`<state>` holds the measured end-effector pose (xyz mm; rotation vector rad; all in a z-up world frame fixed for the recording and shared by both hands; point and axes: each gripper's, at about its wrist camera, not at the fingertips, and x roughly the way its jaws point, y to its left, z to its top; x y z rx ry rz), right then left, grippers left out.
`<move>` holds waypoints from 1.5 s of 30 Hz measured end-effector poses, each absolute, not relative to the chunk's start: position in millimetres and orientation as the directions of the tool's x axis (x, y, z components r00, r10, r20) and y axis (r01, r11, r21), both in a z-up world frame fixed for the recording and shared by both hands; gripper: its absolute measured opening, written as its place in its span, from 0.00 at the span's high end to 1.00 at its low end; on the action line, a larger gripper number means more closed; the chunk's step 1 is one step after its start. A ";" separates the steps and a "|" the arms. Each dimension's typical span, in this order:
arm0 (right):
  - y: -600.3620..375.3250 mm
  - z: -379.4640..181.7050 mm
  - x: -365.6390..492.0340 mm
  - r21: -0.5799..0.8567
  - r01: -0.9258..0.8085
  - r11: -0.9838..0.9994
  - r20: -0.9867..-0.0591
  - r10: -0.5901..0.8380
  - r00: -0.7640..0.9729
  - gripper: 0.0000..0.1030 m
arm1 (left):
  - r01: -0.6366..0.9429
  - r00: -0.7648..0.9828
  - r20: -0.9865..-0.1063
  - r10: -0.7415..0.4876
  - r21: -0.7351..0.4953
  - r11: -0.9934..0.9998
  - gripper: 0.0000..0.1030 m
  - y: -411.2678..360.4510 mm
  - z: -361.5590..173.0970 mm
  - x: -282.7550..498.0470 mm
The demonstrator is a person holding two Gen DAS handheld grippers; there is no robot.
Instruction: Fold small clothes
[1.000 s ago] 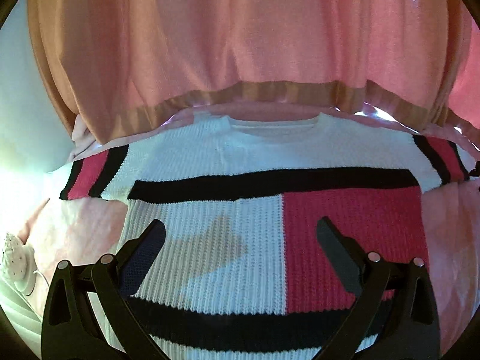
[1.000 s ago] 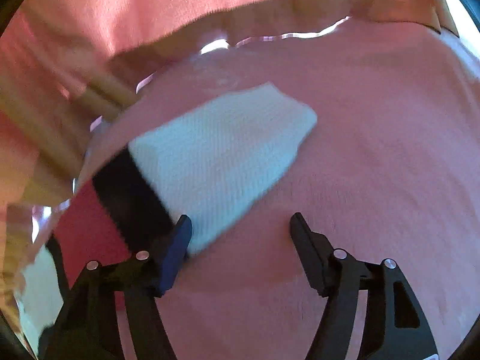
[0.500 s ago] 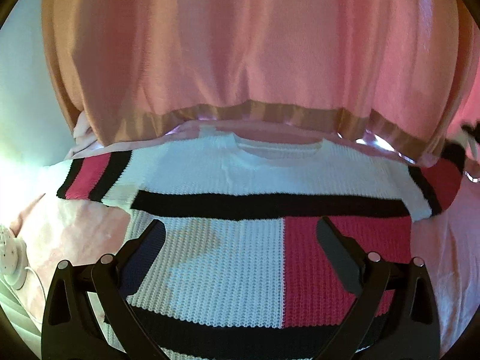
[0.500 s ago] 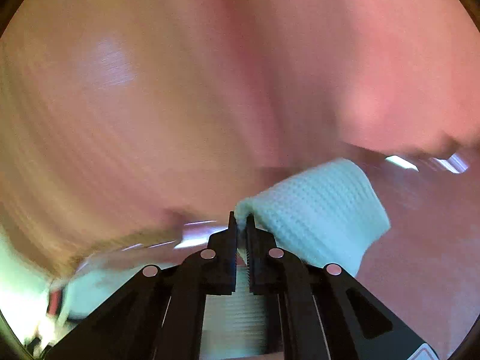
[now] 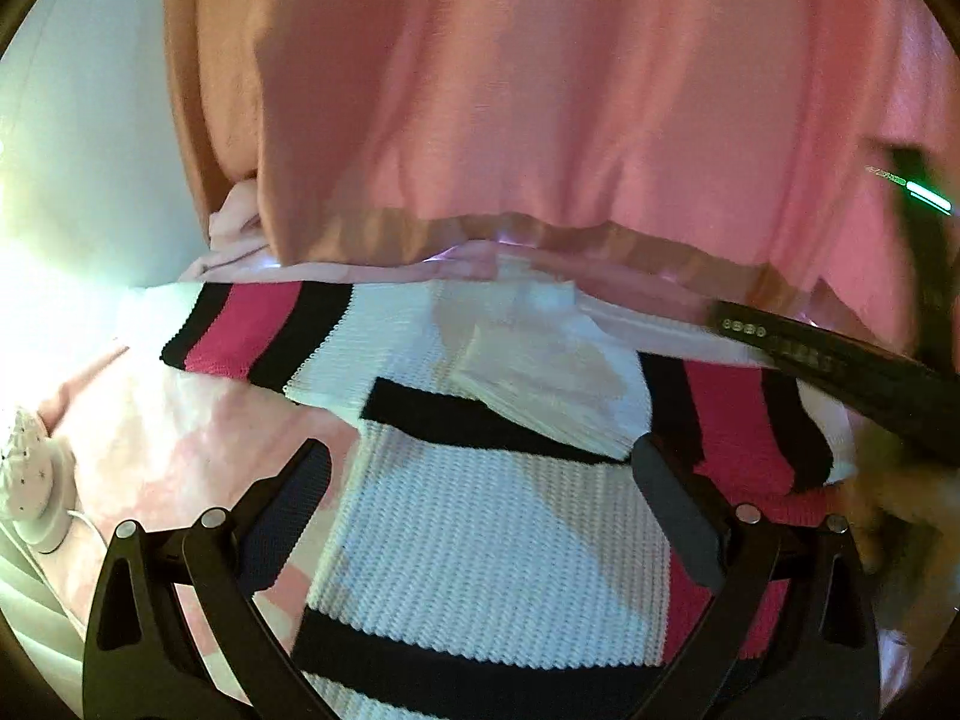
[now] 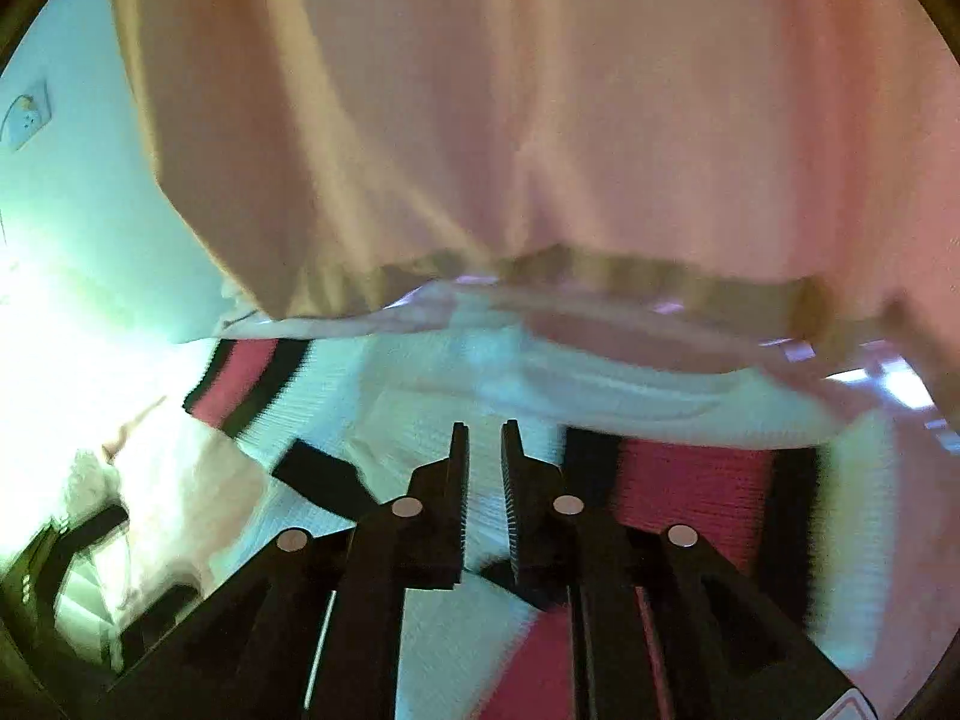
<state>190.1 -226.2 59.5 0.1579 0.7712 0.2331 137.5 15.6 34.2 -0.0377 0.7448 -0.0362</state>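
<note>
At far left of the left wrist view, a small white device [image 5: 33,498] with a cord sits on the pink bed cover [image 5: 192,426], near a white wall [image 5: 90,138]. Beside it the knitted sweater [image 5: 498,534] lies flat on the cover, white with black and red bands. Its left sleeve [image 5: 258,336] stretches out to the left, while its right sleeve [image 5: 606,372] is folded across the chest, the white cuff end lying over the black band. Above the sweater's near part hovers the left gripper [image 5: 480,468], its fingers spread wide with nothing between them. Behind the sweater hangs a pink curtain [image 5: 540,90] with a tan hem. At the right edge, the right gripper [image 5: 840,354] reaches in, blurred, over the folded sleeve. In the right wrist view, the right gripper [image 6: 483,438] shows a narrow gap with its jaws opening; nothing is clamped between them, and the sweater [image 6: 690,480] lies below.
</note>
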 end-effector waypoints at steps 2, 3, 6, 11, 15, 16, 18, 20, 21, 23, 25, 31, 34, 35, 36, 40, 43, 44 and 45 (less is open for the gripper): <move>-261.1 68.9 160.7 0.128 -0.091 0.988 -0.681 0.154 0.715 0.63 | -0.004 0.730 -0.682 -0.047 -0.074 0.997 0.05 25.0 31.8 148.8; -277.1 67.8 143.8 0.080 -0.048 0.996 -0.695 0.090 0.713 0.55 | -0.014 0.714 -0.698 -0.057 -0.096 0.995 0.05 26.9 28.2 157.5; -326.3 38.6 110.1 -0.007 0.065 0.998 -0.746 -0.049 0.664 0.53 | -0.023 0.622 -0.773 -0.124 -0.177 0.984 0.05 25.4 3.9 191.8; -378.4 -36.3 101.4 0.008 0.173 0.985 -0.844 -0.086 0.530 0.53 | -0.046 0.538 -0.834 -0.120 -0.172 0.984 0.07 4.7 -43.7 233.6; -380.7 -62.1 122.1 0.015 0.157 0.988 -0.852 -0.069 0.519 0.53 | -0.037 0.500 -0.846 -0.183 -0.232 0.972 0.37 -7.9 -65.2 251.8; -384.8 -64.7 125.5 0.049 0.167 0.985 -0.849 -0.047 0.526 0.53 | -0.036 0.487 -0.848 -0.211 -0.261 0.965 0.54 -8.8 -68.9 256.7; -385.6 -71.5 135.5 0.076 0.187 0.979 -0.849 -0.035 0.528 0.86 | -0.044 0.469 -0.848 -0.249 -0.304 0.952 0.75 -11.0 -77.3 265.4; -387.9 -67.3 139.2 0.110 0.206 0.972 -0.829 -0.024 0.559 0.88 | -0.029 0.500 -0.834 -0.233 -0.285 0.958 0.95 -14.5 -74.7 268.6; -389.6 -54.8 136.0 0.126 0.214 0.969 -0.800 -0.028 0.599 0.88 | -0.011 0.526 -0.820 -0.226 -0.272 0.962 0.95 -16.1 -67.7 268.7; -393.3 -24.8 128.4 0.159 0.204 0.966 -0.738 -0.021 0.675 0.89 | 0.025 0.597 -0.772 -0.217 -0.252 0.967 0.94 -15.5 -48.3 264.8; -401.0 -19.1 125.2 0.142 0.224 0.964 -0.723 -0.053 0.688 0.89 | 0.017 0.595 -0.775 -0.211 -0.250 0.968 0.94 -12.0 -44.5 267.7; -419.5 -80.7 138.5 0.092 0.307 0.947 -0.859 -0.080 0.506 0.88 | -0.032 0.531 -0.826 -0.188 -0.241 0.970 0.93 -2.3 -72.0 278.0; -405.9 -55.3 131.9 0.074 0.314 0.947 -0.875 -0.089 0.476 0.83 | -0.029 0.546 -0.818 -0.180 -0.234 0.972 0.91 -1.1 -64.3 275.0; -403.0 -47.8 125.1 0.045 0.321 0.946 -0.875 -0.118 0.469 0.77 | -0.032 0.545 -0.819 -0.179 -0.234 0.972 0.91 3.0 -63.4 274.4; -396.5 -35.9 114.3 0.010 0.327 0.945 -0.865 -0.156 0.477 0.75 | -0.032 0.542 -0.820 -0.185 -0.241 0.970 0.90 4.6 -63.2 274.1; -382.5 2.3 104.1 0.123 0.289 0.949 -0.776 -0.089 0.624 0.80 | -0.038 0.541 -0.823 -0.176 -0.233 0.972 0.89 9.7 -61.0 270.9; -376.2 -27.9 137.0 0.104 0.238 0.966 -0.823 -0.051 0.566 0.97 | -0.041 0.539 -0.821 -0.186 -0.246 0.968 0.89 12.8 -61.0 269.8; -379.2 -50.7 147.4 0.078 0.249 0.965 -0.859 -0.062 0.509 0.97 | -0.042 0.541 -0.817 -0.198 -0.262 0.964 0.89 16.0 -58.5 268.4; -381.9 -75.4 153.9 0.046 0.255 0.966 -0.891 -0.075 0.448 1.00 | -0.040 0.546 -0.809 -0.217 -0.284 0.958 0.89 21.6 -53.8 266.3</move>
